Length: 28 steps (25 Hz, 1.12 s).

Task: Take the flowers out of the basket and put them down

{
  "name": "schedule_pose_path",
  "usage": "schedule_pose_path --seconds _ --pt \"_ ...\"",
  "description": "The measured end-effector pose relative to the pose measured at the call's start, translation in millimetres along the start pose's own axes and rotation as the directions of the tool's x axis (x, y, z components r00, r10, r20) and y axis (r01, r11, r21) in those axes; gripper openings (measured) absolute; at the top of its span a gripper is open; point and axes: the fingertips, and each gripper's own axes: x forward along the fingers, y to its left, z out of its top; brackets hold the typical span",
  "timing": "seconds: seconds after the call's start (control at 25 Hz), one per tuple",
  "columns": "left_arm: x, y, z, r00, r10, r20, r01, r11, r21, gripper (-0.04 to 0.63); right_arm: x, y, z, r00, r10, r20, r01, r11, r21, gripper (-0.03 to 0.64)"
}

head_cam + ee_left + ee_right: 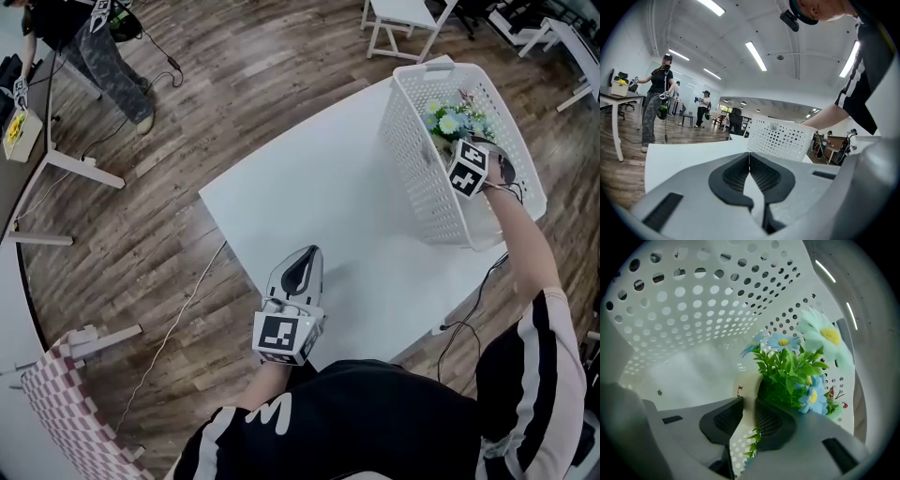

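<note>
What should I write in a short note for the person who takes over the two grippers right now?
Left gripper: jaws shut, empty, held at the near edge of the table.
Right gripper: down inside the basket, jaws astride the rim of the pot that holds the flowers. I cannot tell whether they pinch it.
Done: the reach only. The flowers are not out yet.
Left: grip the pot, lift it clear of the basket, set it on the table.
</note>
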Motion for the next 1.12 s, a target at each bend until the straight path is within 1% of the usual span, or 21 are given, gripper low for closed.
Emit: schedule_pose_path --seconds 0.12,0.36,0.48,0.68,0.88,1.0,1.12 --pt "-1.5 -1.5 -1.3 1.000 0.001 -0.002 -0.001 1.000 0.000 0.005 -2.3 1.2 -2.8 1.000 0.000 -0.003 0.000 1.000 -0.009 0.092" --pt "-3.2 -5.8 5.2 1.000 -0.003 0.011 0.003 1.000 0.007 0.005 -8.4 1.2 -3.5 1.000 0.009 0.026 -0.009 1.000 -0.002 0.092" --pt "-4.5 -8.2 7.9 1.000 -0.007 0.020 0.007 1.000 0.011 0.005 -13.1 0.8 -2.5 1.000 -0.001 0.026 0.002 1.000 -0.020 0.092" --pt "-9.2 -14.9 11.7 0.999 -0.012 0.033 0.011 1.000 0.020 0.005 -26.7 -3.4 -1.0 0.999 -0.018 0.038 0.019 1.000 -0.016 0.092" --pt "-15.0 -21.6 16.1 0.999 -0.015 0.046 0.014 0.999 0.033 0.005 -42.0 -6.0 -0.4 0.999 -0.022 0.035 0.024 0.999 -0.044 0.091" --pt "-20.0 -26.3 18.7 0.998 -0.019 0.054 0.017 0.999 0.043 0.005 -52.6 -7.7 -0.3 0.998 -0.034 0.044 0.036 0.999 -0.038 0.092" --pt "-25.0 -27.0 22.6 0.998 -0.014 0.064 0.010 0.999 0.048 0.005 -63.6 -9.1 0.5 0.998 -0.050 0.047 0.053 0.997 -0.055 0.092"
